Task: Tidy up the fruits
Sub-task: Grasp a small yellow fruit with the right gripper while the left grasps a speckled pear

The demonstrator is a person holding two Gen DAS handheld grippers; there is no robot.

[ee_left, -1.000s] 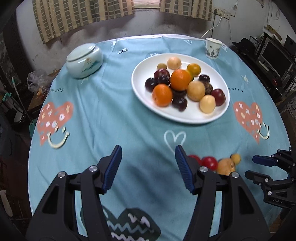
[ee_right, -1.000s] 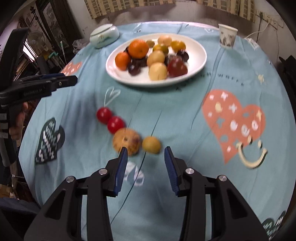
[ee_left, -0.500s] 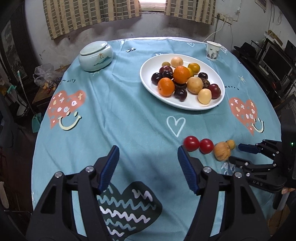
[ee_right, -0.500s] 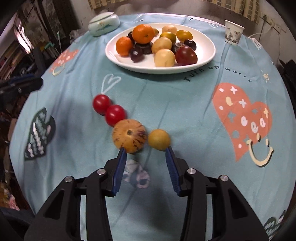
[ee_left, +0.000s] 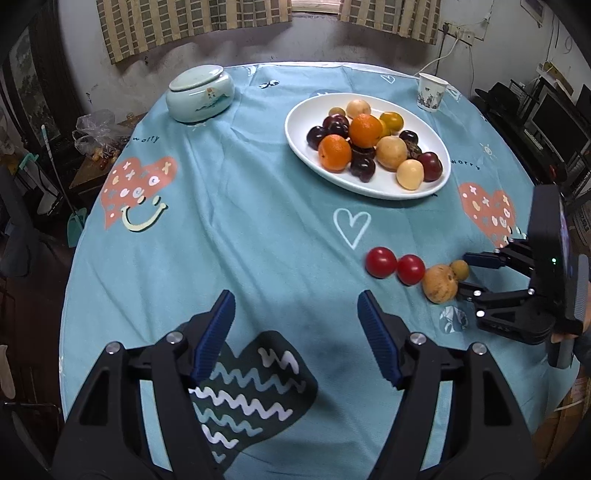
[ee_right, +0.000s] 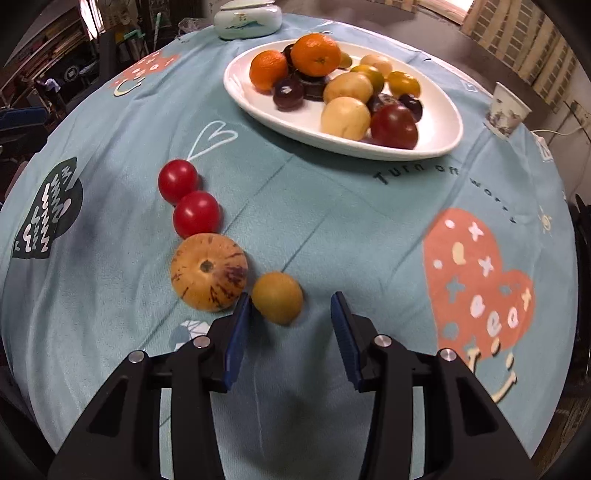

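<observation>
Two red tomatoes [ee_left: 381, 262] [ee_right: 178, 181], a streaked orange-yellow fruit [ee_left: 439, 284] [ee_right: 208, 275] and a small yellow fruit [ee_left: 460, 267] [ee_right: 277, 297] lie in a row on the blue tablecloth. My right gripper [ee_right: 290, 296] [ee_left: 464, 271] points down at the small yellow fruit. Its jaws are closing, with that fruit at their tips close to the left pad and a gap on the other side. My left gripper [ee_left: 295, 295] hovers over bare cloth, its jaws opening with nothing between them. A white oval plate [ee_left: 369, 188] [ee_right: 443, 144] farther back holds oranges, dark plums and pale round fruits.
A pale green lidded jar [ee_left: 199, 94] [ee_right: 247, 18] stands at the far left of the round table. A paper cup [ee_left: 430, 92] [ee_right: 506, 107] stands beyond the plate. A person's hand [ee_left: 581, 332] grips the right tool at the table's near right edge.
My right gripper has sunk and rolled toward the small yellow fruit, which now lies at its tips. My left gripper has drawn back from the plate and its jaws stand wider.
</observation>
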